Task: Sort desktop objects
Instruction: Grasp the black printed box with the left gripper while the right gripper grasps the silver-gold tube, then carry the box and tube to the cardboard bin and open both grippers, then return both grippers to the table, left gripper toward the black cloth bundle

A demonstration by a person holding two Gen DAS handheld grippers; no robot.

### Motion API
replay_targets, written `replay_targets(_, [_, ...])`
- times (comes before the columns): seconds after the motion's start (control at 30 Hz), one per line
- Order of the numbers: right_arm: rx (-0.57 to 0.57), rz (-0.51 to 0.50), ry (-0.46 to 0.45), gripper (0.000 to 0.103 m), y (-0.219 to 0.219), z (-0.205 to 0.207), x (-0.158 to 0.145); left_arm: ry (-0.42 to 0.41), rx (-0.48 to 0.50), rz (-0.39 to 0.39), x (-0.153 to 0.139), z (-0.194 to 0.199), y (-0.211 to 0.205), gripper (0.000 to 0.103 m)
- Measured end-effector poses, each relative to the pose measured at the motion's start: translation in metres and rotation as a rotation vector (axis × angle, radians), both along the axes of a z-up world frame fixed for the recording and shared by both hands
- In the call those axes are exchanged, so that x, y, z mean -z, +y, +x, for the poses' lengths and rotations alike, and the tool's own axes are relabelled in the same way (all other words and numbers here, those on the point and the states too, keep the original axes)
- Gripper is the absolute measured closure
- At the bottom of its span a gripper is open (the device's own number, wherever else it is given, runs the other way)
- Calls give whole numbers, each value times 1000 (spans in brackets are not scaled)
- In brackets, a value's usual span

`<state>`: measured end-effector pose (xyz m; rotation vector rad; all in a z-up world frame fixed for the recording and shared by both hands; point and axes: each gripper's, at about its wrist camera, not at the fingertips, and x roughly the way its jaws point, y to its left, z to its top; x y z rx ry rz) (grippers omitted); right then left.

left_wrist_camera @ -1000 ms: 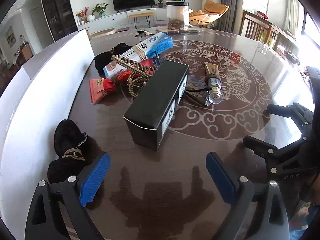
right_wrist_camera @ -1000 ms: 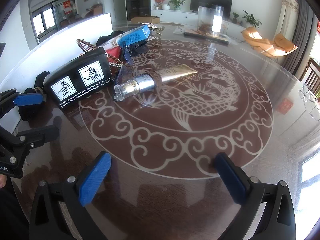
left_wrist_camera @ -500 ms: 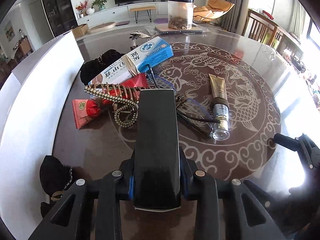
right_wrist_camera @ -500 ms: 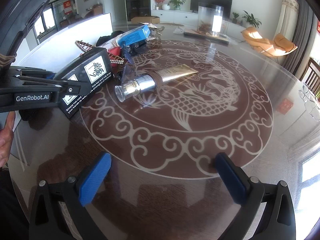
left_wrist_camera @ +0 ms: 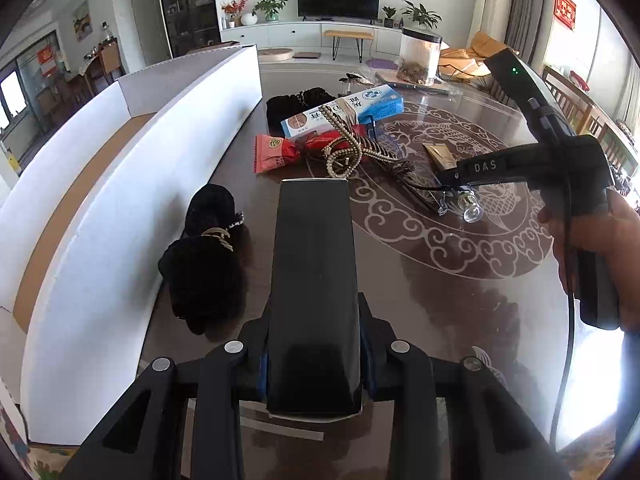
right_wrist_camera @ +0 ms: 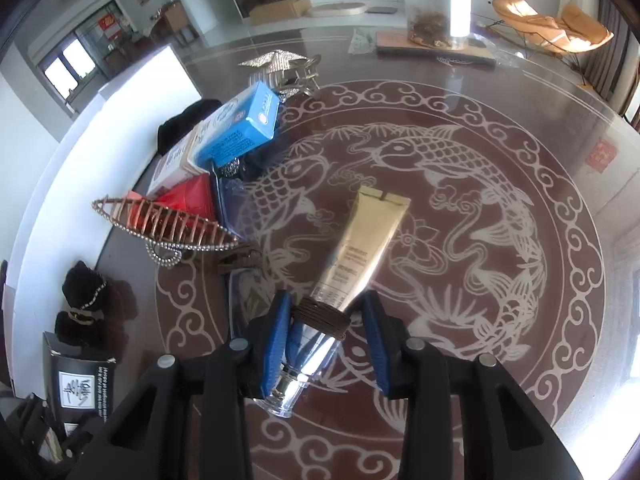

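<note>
Black box (left_wrist_camera: pixel 314 288) lifted; gold tube (right_wrist_camera: pixel 362 248) flat.

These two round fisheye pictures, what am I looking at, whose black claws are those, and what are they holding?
No robot: a person carries a two-finger gripper in each hand, each with a camera looking along its fingers. In the left view, the left gripper is clamped on a black box, beside a white bin. In the right view, the right gripper is closing around the cap end of a gold tube; its left pad touches, the right shows a gap. On the patterned table lie a blue-and-white box, a beaded hair clip and black pouches.
</note>
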<state>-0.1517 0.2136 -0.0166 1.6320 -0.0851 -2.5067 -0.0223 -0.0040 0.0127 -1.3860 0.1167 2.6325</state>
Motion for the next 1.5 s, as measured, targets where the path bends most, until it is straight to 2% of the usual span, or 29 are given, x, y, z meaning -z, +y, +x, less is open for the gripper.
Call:
replay_targets(0.03, [-36,38,-9,73,-6,1,0,6,-9,4,-5,3,-6,70])
replay_targets(0.13, [-83,62,-25,74,-5,12,-3,26,-31,30,-25,6,-26,70])
replay_targets(0.27, [-76,4,-1,74,19,33,-19,73,-54,65,-62,7,-55,70])
replay_targets(0.37, [-76,-60,34,75,31,44,-46,102,-94,111,-91,2,-89,70])
replay_targets(0.5, [-113,-151,101,75,16,44,-97,156,-189,77,-123,-10,-139,70])
replay_targets(0.6, [-180,-234,160,74,-32,34,-141,156,-262,47,-129,-24,-177,70])
replay_targets(0.7, [-280,-306,195,74,-105,24,-167,102,-333,20,-109,-40,-210,70])
replay_targets(0.83, [-441,-337,202,74,-218,22,-169,-22,-413,14,-60,-52,-237,69])
replay_targets(0.93, [-536,-330,183,72,-292,24,-148,-79,-463,37,-36,-50,-247,68])
replay_targets(0.97, [-562,-309,171,61,-311,24,-137,-83,-459,43,-33,-48,-246,64])
replay_targets(1.0, [-578,-277,146,43,-326,22,-125,-82,-453,37,-32,-46,-245,59])
replay_targets(1.03, [-580,-257,133,38,-333,22,-117,-69,-448,14,-33,-43,-242,43])
replay_targets(1.07, [-580,-259,134,37,-334,24,-111,-43,-443,-18,-36,-39,-237,31])
replay_targets(1.1, [-580,-273,140,37,-330,27,-108,-8,-437,-50,-40,-33,-234,28])
replay_targets(1.17, [-565,-296,167,37,-309,29,-103,36,-410,-85,-47,-24,-225,27])
replay_targets(1.23, [-536,-300,205,37,-278,34,-103,61,-374,-87,-53,-16,-212,27])
replay_targets(1.4, [-378,-252,330,12,-161,64,-98,178,-236,-86,-80,18,-151,27])
replay_targets(1.5, [-281,-228,307,12,-95,84,-77,183,-134,-138,-75,29,-96,26])
